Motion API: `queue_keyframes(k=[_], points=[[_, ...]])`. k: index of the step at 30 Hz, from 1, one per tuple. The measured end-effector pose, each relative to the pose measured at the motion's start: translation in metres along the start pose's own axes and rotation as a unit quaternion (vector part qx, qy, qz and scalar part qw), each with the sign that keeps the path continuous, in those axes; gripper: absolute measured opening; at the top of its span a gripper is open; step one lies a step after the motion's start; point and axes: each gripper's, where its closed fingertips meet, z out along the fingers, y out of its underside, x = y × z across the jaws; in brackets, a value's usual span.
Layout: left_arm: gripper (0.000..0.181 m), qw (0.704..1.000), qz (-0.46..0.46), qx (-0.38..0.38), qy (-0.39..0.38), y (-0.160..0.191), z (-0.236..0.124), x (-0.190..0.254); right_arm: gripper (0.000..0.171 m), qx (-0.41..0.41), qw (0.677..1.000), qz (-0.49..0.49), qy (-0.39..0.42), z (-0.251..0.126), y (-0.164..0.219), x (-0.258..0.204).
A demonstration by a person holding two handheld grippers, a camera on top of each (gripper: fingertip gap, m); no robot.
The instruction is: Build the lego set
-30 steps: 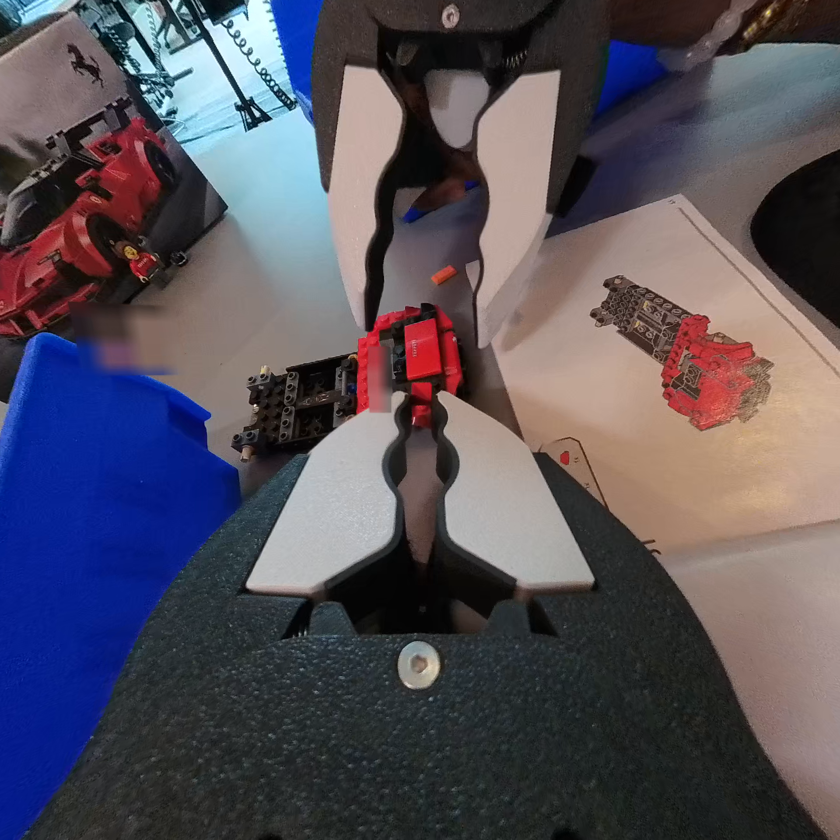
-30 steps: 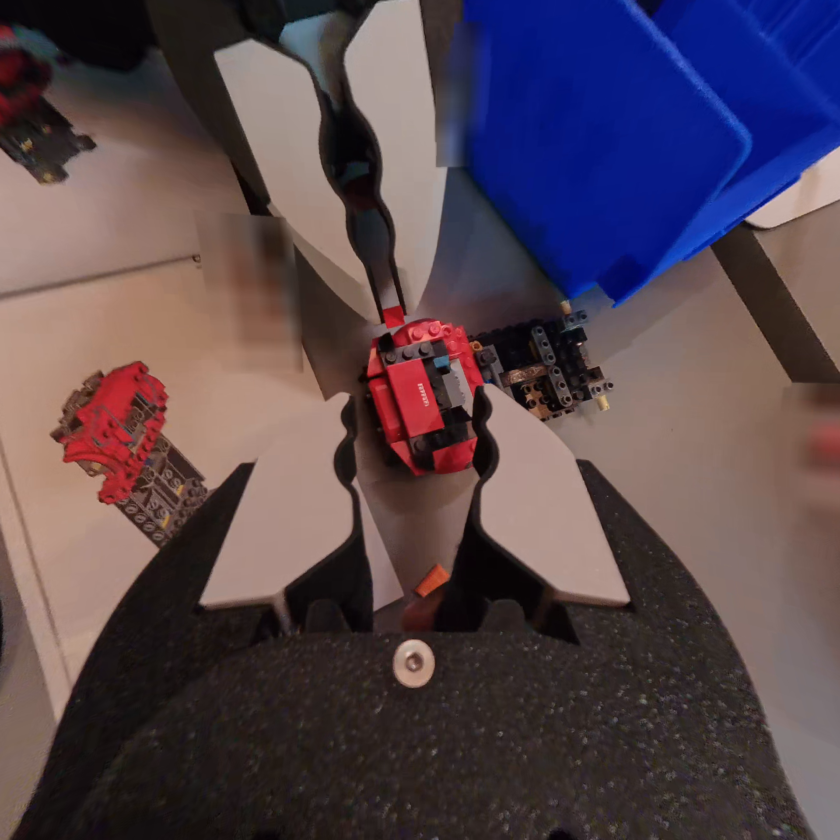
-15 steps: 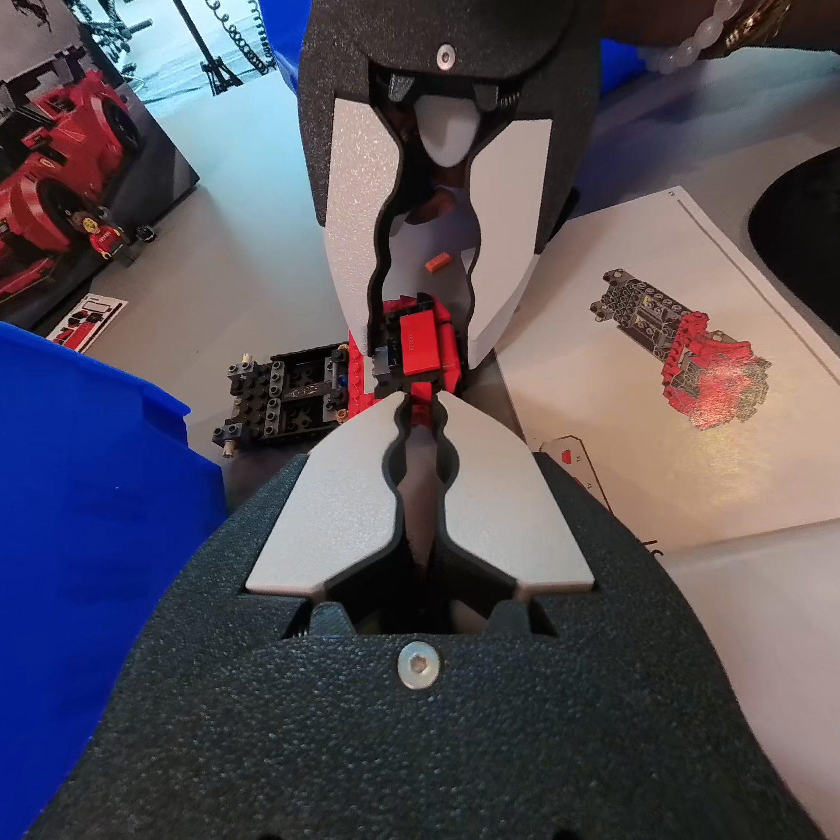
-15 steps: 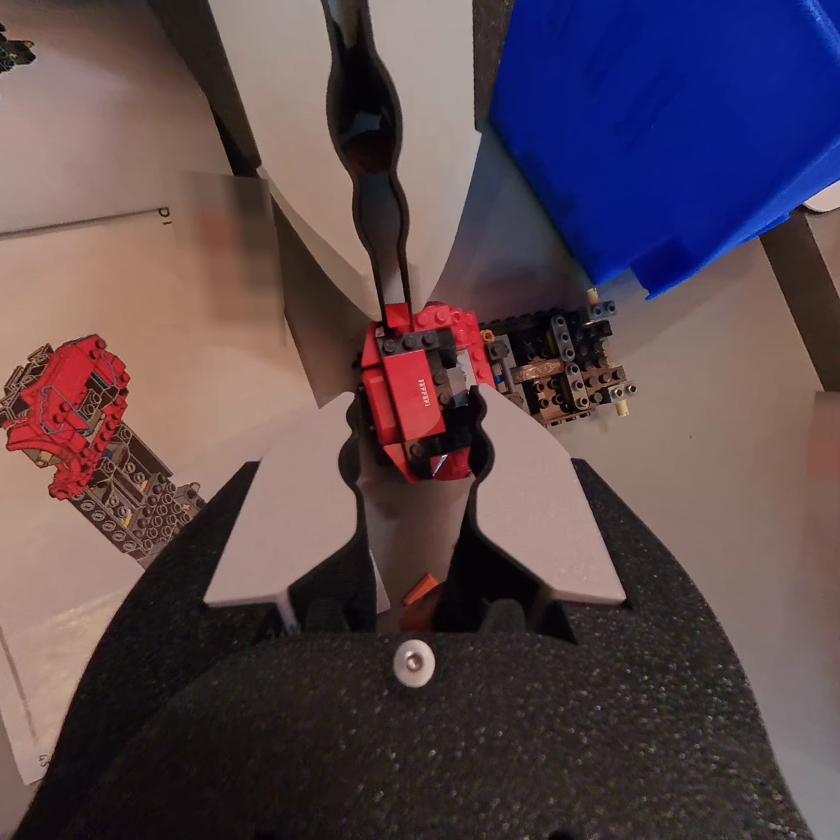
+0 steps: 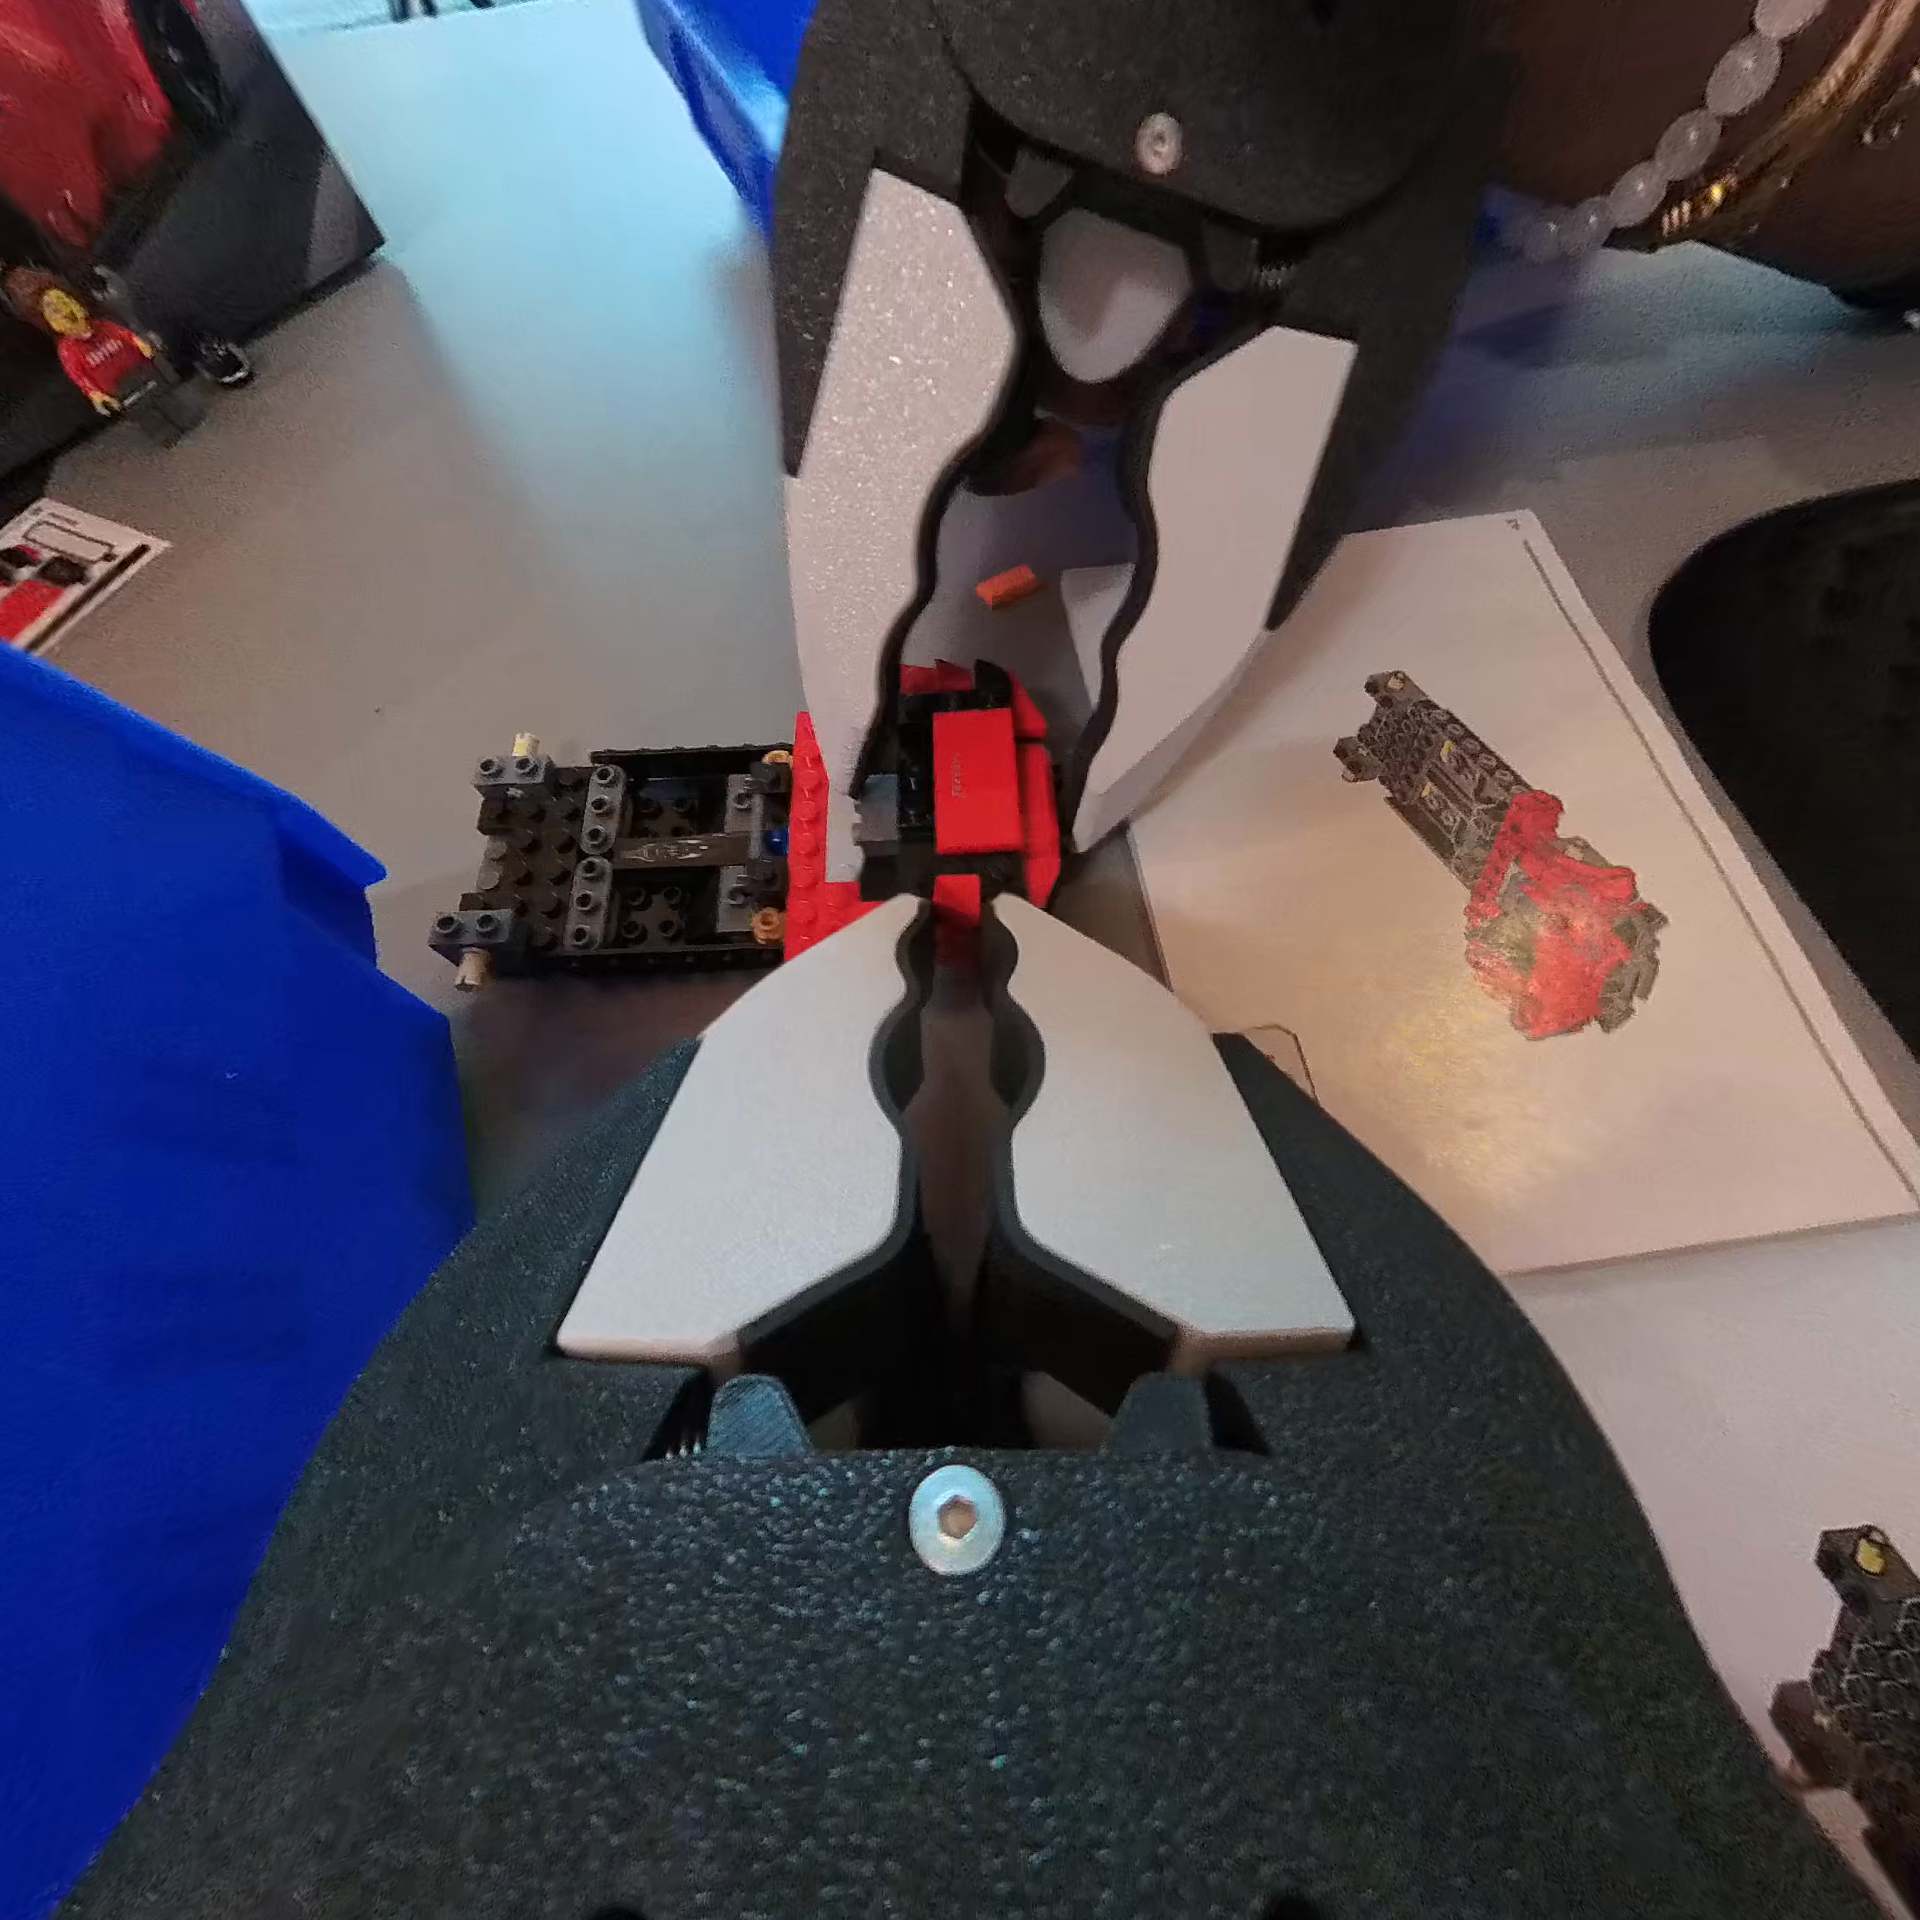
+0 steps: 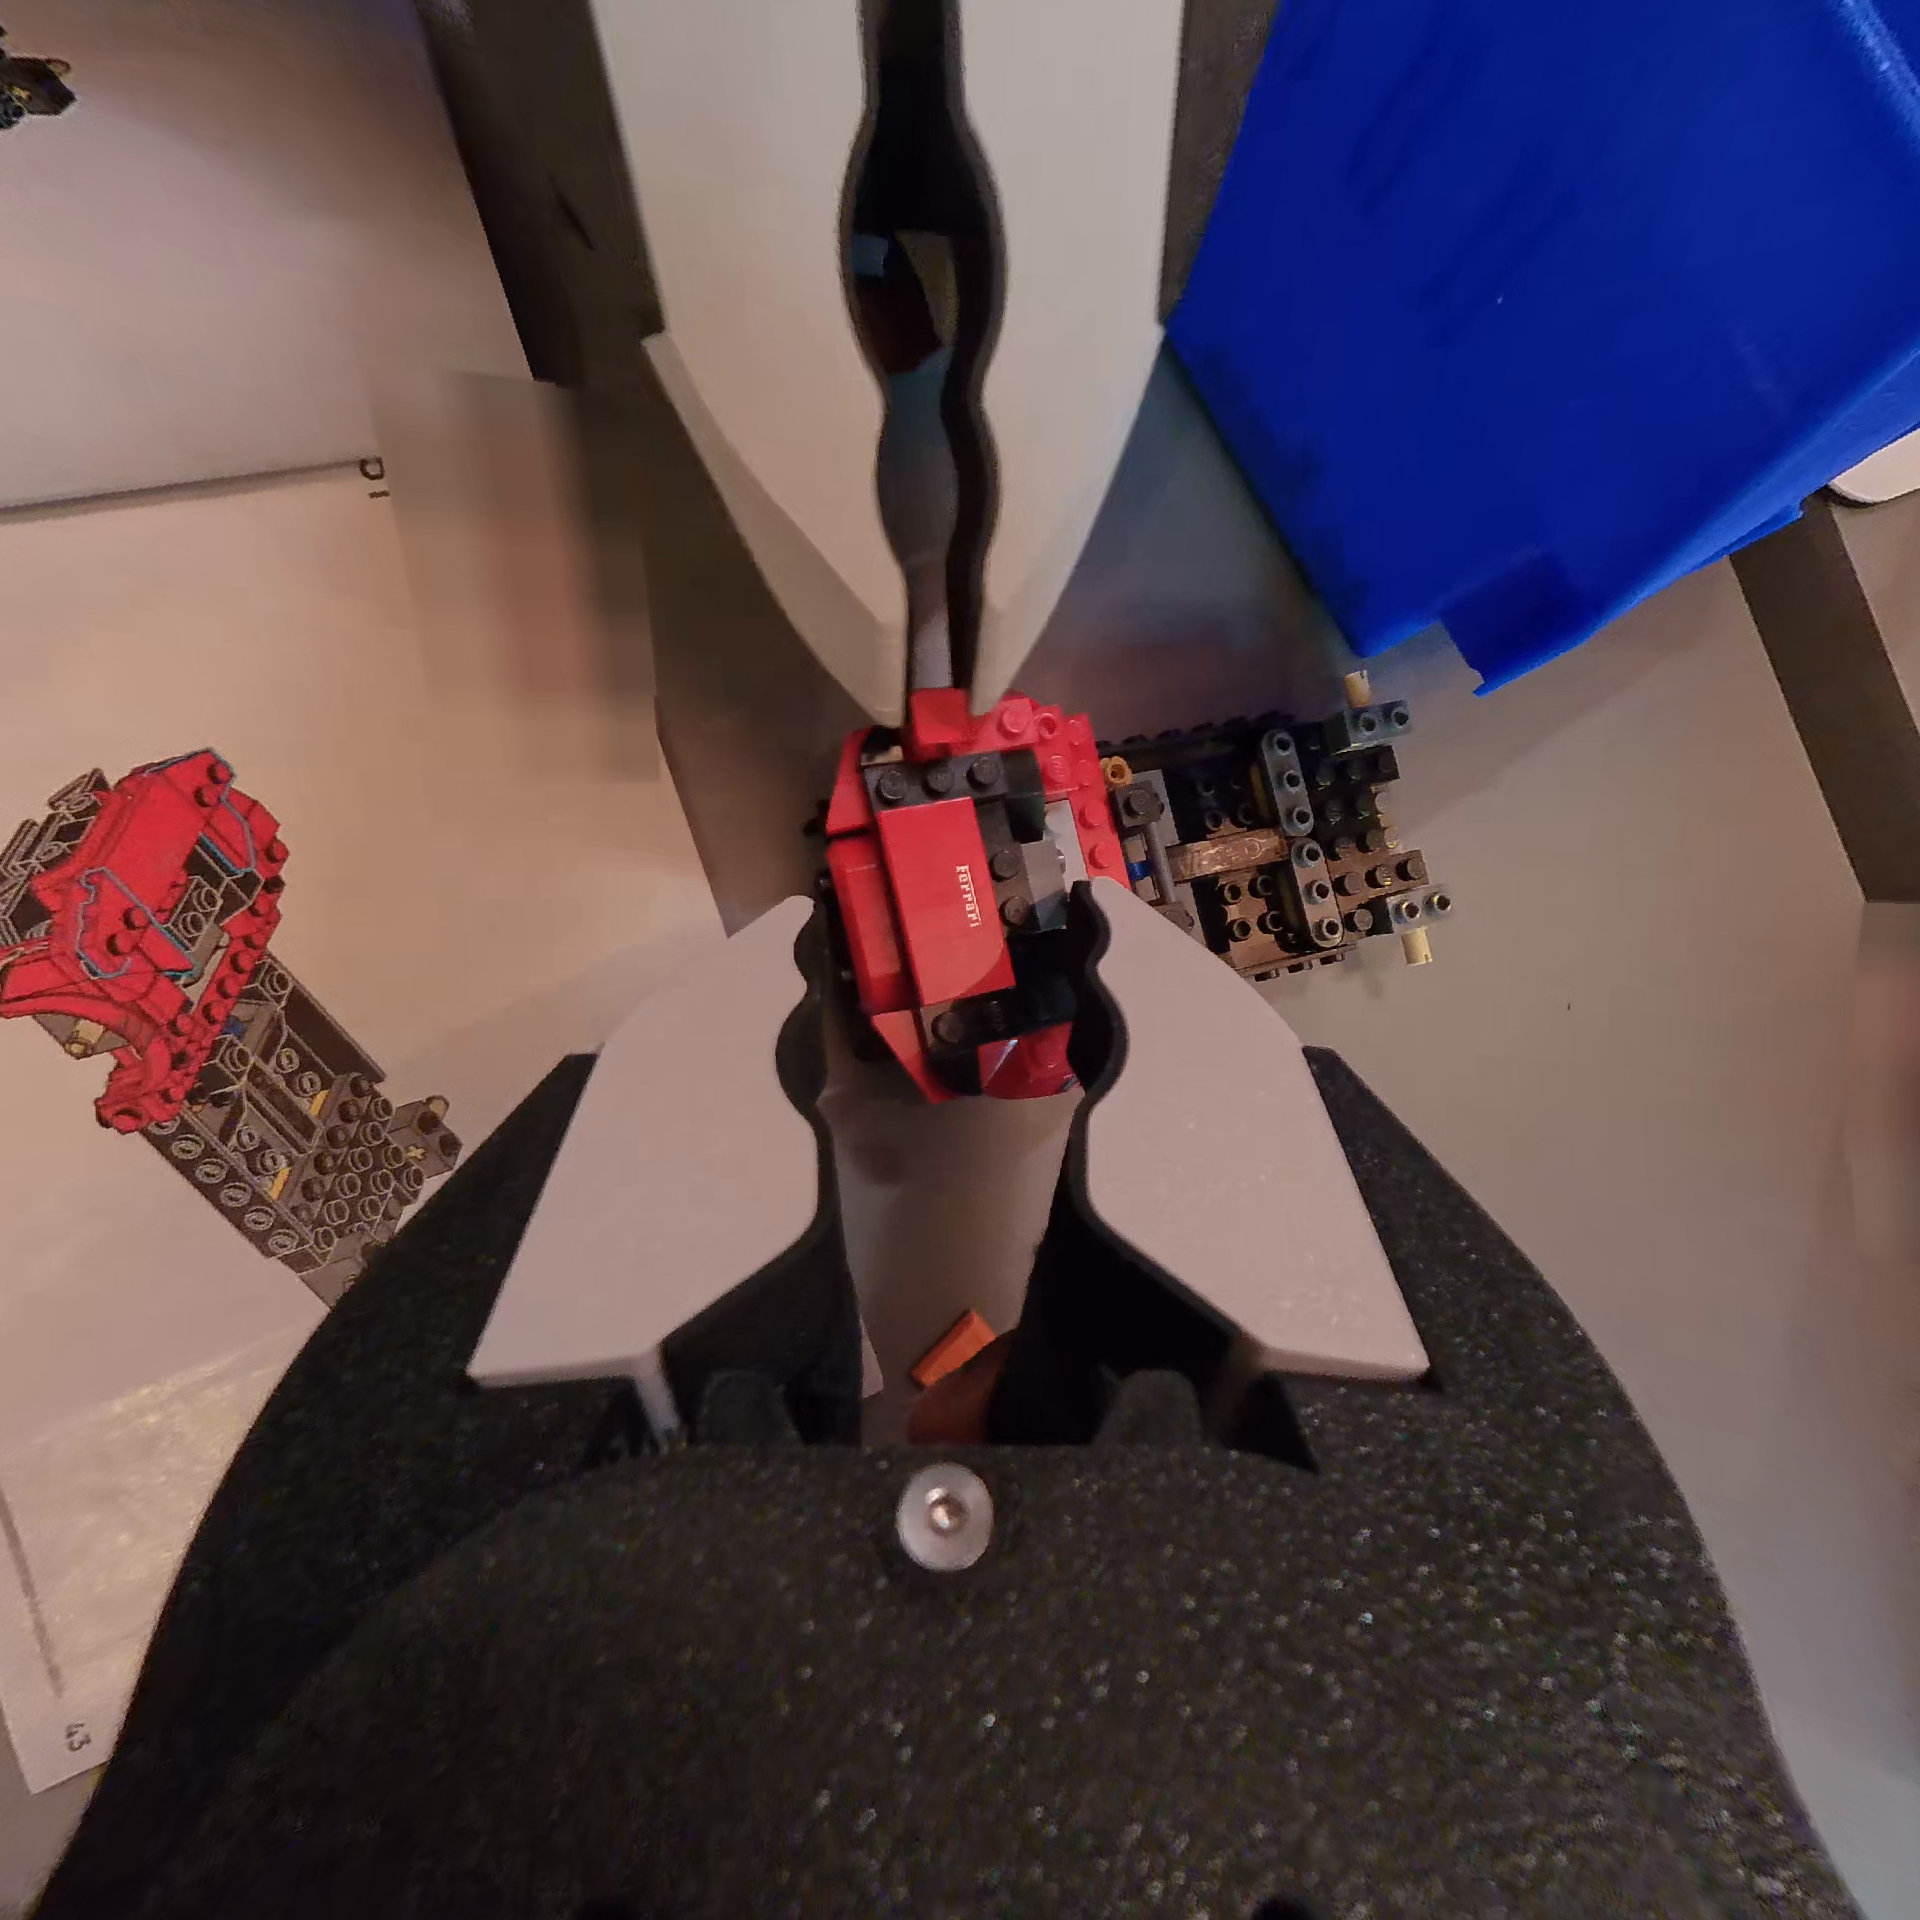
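A part-built Lego car lies on the grey table, with a black chassis (image 5: 623, 852) (image 6: 1268, 862) and a red nose (image 5: 977, 779) (image 6: 935, 914). My left gripper (image 5: 956, 909) is shut on a small red brick (image 5: 956, 899). It holds the brick against the near edge of the nose. From the right wrist view the left gripper (image 6: 940, 675) comes in from above with that brick (image 6: 940, 719) at its tip. My right gripper (image 6: 948, 902) is open, with one finger on each side of the nose. It also shows in the left wrist view (image 5: 968, 821). Whether its fingers touch the car is unclear.
A blue bin (image 5: 187, 1143) (image 6: 1558, 312) stands close beside the chassis. An instruction page (image 5: 1455, 935) (image 6: 208, 831) lies on the other side. A small orange piece (image 5: 1006, 585) (image 6: 951, 1361) lies under the right gripper. The set's box (image 5: 156, 208) and a sticker sheet (image 5: 62, 561) are far left. Less than 4 cm separates the two grippers' tips.
Both grippers have closed in on the car. The right gripper's fingers have come down around the red nose. The left gripper has brought its red brick up against the nose's edge.
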Motion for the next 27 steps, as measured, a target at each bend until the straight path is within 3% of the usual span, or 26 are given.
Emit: queue_keyframes(k=[4, 27], points=[[0.007, 0.999, -0.035, -0.002, 0.018, 0.0002, -0.0004, 0.0003, 0.043, 0.001, 1.000, -0.002, -0.004, 0.0003, -0.0010, -0.0017], [0.011, 0.997, -0.036, -0.046, 0.057, 0.0003, 0.0004, 0.0034, 0.043, 0.000, 1.000, -0.001, -0.003, 0.0008, -0.0015, -0.0012]])
